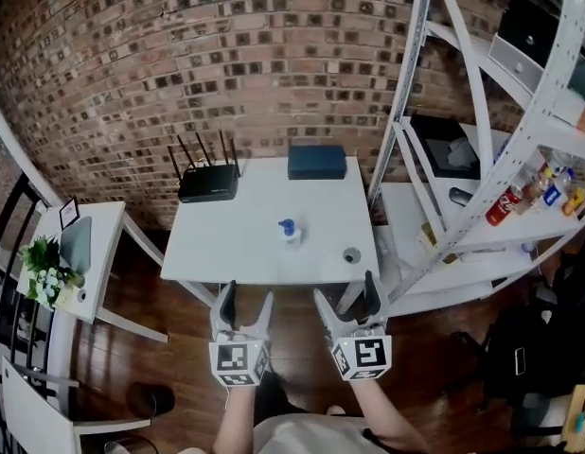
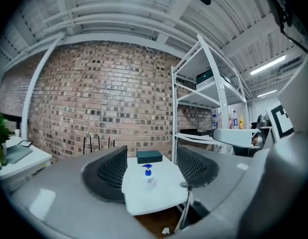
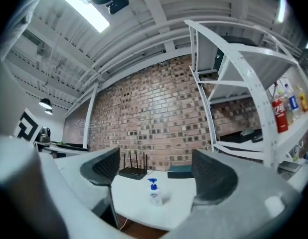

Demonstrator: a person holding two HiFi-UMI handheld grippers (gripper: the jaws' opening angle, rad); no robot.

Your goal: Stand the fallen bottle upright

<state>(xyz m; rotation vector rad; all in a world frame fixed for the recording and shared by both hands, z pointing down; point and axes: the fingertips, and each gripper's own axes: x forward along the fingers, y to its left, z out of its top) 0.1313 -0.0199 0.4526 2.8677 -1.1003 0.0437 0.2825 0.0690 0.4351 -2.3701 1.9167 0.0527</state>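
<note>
A small clear pump bottle with a blue top stands upright near the middle of the white table. The same bottle shows between the jaws in the left gripper view, and the bottle shows again in the right gripper view. My left gripper and right gripper hang side by side in front of the table's near edge, well short of the bottle. Both stand open with nothing between their fingers.
A black router with antennas and a dark blue box sit at the table's back edge. A small round cap-like object lies near the front right corner. White shelving with bottles stands to the right, a side table with a plant to the left.
</note>
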